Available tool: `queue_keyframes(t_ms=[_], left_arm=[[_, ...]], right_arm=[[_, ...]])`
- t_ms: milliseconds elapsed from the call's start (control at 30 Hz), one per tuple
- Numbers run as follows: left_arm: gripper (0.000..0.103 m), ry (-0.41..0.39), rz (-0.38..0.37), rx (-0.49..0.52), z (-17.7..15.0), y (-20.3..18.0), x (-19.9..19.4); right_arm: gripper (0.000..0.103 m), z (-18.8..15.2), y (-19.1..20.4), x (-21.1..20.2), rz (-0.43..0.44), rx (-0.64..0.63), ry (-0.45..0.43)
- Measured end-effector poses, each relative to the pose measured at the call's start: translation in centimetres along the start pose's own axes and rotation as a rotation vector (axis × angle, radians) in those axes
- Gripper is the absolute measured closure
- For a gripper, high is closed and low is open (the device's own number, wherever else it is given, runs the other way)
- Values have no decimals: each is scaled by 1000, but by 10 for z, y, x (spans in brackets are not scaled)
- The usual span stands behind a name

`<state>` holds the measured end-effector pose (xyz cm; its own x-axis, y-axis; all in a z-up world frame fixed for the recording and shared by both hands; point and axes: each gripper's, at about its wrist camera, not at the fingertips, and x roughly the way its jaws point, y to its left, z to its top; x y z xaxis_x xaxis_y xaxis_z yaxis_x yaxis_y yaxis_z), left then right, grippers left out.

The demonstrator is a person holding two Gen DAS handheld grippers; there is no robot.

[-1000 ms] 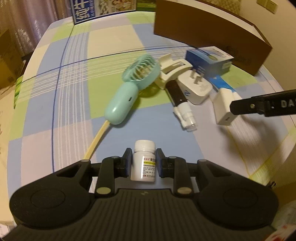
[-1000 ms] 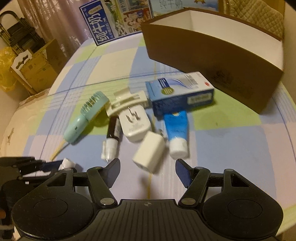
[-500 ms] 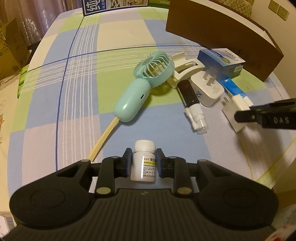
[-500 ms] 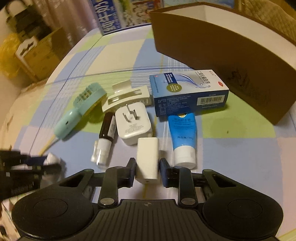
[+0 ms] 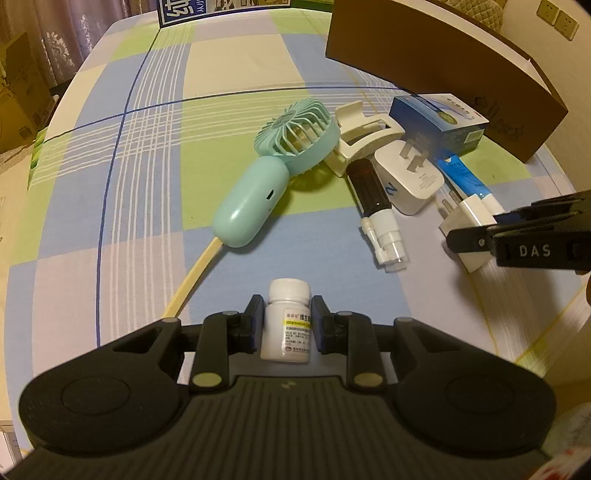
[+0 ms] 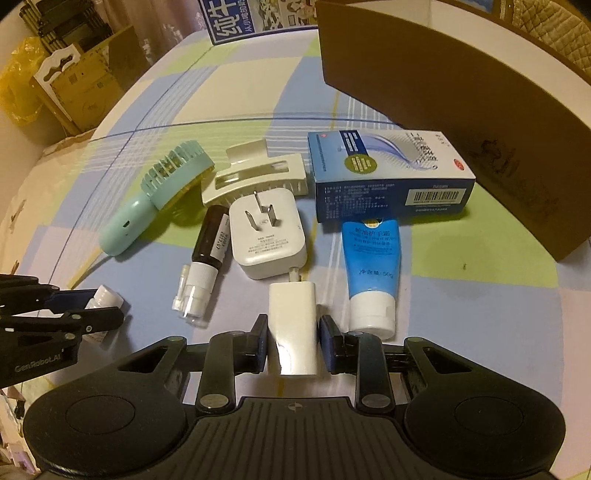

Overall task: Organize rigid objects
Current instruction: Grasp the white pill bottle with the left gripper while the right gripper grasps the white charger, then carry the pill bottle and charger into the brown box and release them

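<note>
My left gripper (image 5: 284, 325) is shut on a small white pill bottle (image 5: 286, 325), held near the table's front edge. My right gripper (image 6: 293, 341) is shut on a small white charger (image 6: 293, 328); it also shows in the left wrist view (image 5: 467, 225) at the right. On the checked cloth lie a mint hand fan (image 5: 273, 166), a cream hair claw (image 6: 255, 173), a dark spray bottle (image 6: 205, 266), a square white plug adapter (image 6: 267, 236), a blue tube (image 6: 371, 266) and a blue carton (image 6: 388, 177).
A long brown cardboard box (image 6: 443, 85) stands open at the back right, behind the carton. A cream stick (image 5: 195, 273) lies under the fan's handle. A blue-and-white printed box (image 5: 184, 11) stands at the table's far edge. Cardboard boxes (image 6: 85, 81) stand on the floor at left.
My right gripper closed on the small white charger, which was loose between open jaws a second ago. My left gripper kept its hold on the pill bottle and drew back slightly.
</note>
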<state>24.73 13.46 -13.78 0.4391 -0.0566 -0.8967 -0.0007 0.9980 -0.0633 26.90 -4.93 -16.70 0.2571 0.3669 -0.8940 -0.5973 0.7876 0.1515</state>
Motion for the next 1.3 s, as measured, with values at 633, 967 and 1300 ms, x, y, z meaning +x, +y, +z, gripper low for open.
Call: queue_keyframes(t_ms=[633, 967, 1300], left_arm=[[80, -51, -67, 77, 30, -45, -15], [80, -153, -109, 131, 87, -79, -42], [80, -270, -133, 202, 154, -120, -56]], right_arm=[[81, -10, -21, -34, 76, -3, -3], [81, 13, -45, -93, 82, 31, -142], [81, 50, -81, -139, 67, 54, -301]])
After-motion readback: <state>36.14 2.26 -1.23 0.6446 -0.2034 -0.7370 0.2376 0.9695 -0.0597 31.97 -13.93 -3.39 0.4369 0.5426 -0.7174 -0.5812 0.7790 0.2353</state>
